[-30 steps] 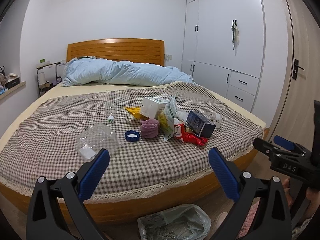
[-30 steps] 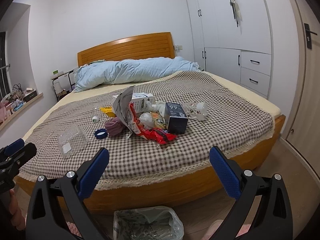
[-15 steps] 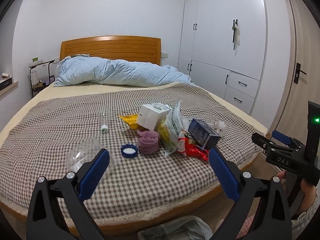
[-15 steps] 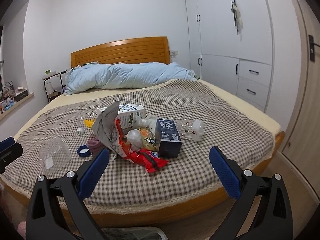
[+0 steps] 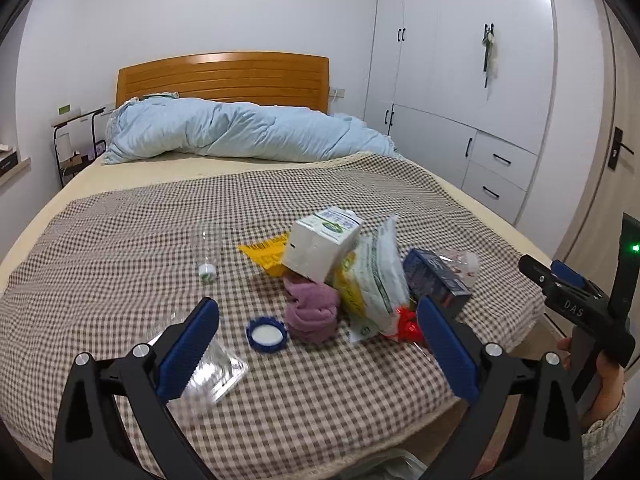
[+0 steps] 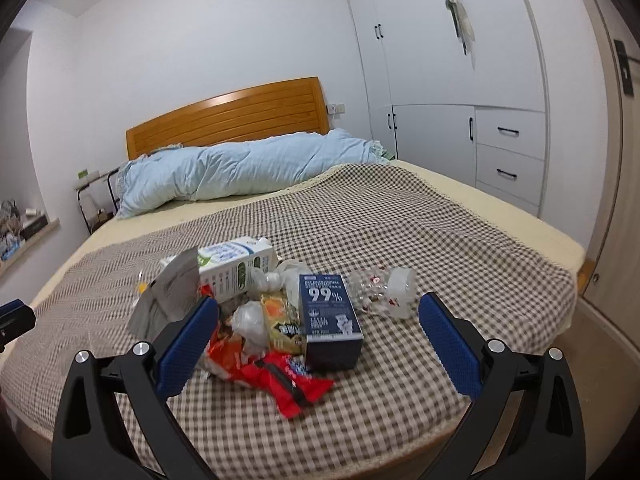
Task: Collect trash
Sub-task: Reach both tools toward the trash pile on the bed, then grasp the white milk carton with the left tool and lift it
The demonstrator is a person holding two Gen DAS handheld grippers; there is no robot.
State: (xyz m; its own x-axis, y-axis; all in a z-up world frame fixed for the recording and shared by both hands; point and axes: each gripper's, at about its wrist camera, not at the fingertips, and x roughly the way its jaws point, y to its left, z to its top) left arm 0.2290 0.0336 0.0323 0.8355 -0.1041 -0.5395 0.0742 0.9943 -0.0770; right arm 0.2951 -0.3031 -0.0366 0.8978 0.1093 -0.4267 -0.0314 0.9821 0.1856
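Trash lies in a heap on the checked bedspread (image 5: 120, 248). In the left wrist view I see a white milk carton (image 5: 320, 244), a purple cloth (image 5: 312, 312), a blue lid (image 5: 267, 334), a clear bottle (image 5: 208, 250), a clear plastic box (image 5: 212, 368) and a green-white bag (image 5: 376, 280). My left gripper (image 5: 318, 344) is open above the bed's near edge. The right wrist view shows a dark blue box (image 6: 330, 322), a red wrapper (image 6: 280, 376), a crumpled clear bottle (image 6: 384, 290) and the carton (image 6: 236, 266). My right gripper (image 6: 318, 344) is open just short of them.
A light blue duvet (image 5: 240, 132) lies by the wooden headboard (image 5: 224, 76). White wardrobes (image 5: 460, 80) stand to the right, with a door (image 5: 616, 152) beyond. A plastic bag (image 5: 394, 470) shows below the bed edge. A hand (image 5: 604, 380) holds the other gripper at the right.
Both grippers have moved forward and up over the bed; the trash pile looks larger and closer. The bag on the floor has slipped almost out of view.
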